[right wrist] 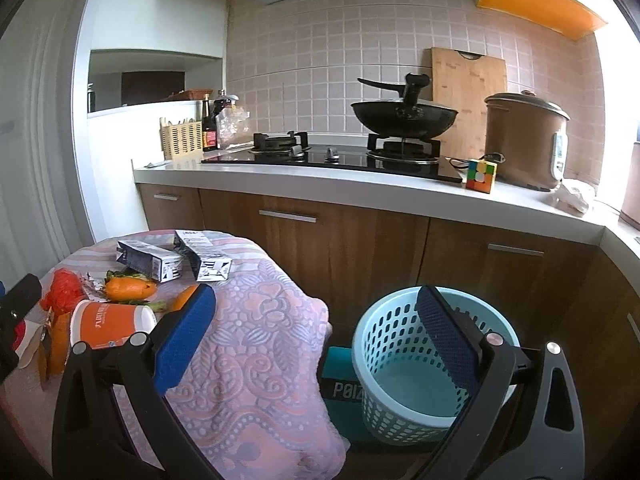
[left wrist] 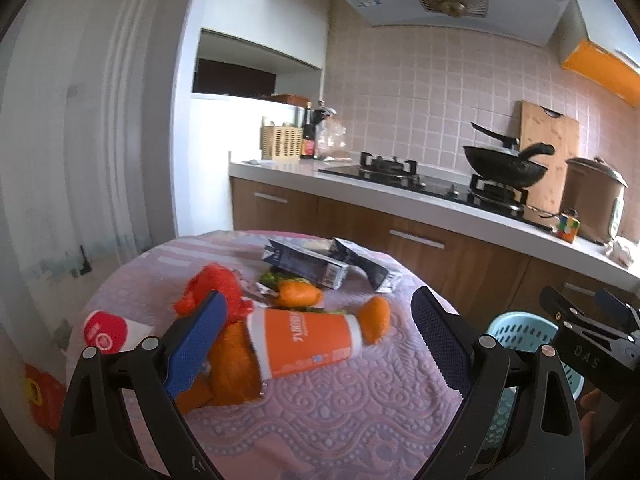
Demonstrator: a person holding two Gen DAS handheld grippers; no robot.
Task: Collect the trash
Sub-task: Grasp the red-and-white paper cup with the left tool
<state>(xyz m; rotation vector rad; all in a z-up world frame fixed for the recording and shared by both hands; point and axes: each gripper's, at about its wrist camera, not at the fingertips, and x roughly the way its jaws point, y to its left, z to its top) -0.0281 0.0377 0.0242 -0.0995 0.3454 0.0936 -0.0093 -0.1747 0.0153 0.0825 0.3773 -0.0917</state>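
My left gripper (left wrist: 320, 334) hangs over the near part of the round table (left wrist: 320, 412), its jaws spread wide and holding nothing. Between them, on the pink cloth, lies an orange paper cup (left wrist: 306, 344) on its side, its mouth to the left, resting against orange peel (left wrist: 230, 368). Left of it sits a red-and-white cup (left wrist: 108, 332), and behind that a crumpled red bag (left wrist: 212, 286). Farther back are a carrot piece (left wrist: 298, 292) and two dark cartons (left wrist: 306, 262), one leaning on the other.

My right gripper (right wrist: 316, 334) is off the table's right edge, jaws equally wide and empty, above the light blue basket (right wrist: 384, 352) that stands on the floor beside the table, in front of the wooden cabinets (right wrist: 340, 248). I can see nothing inside the basket.
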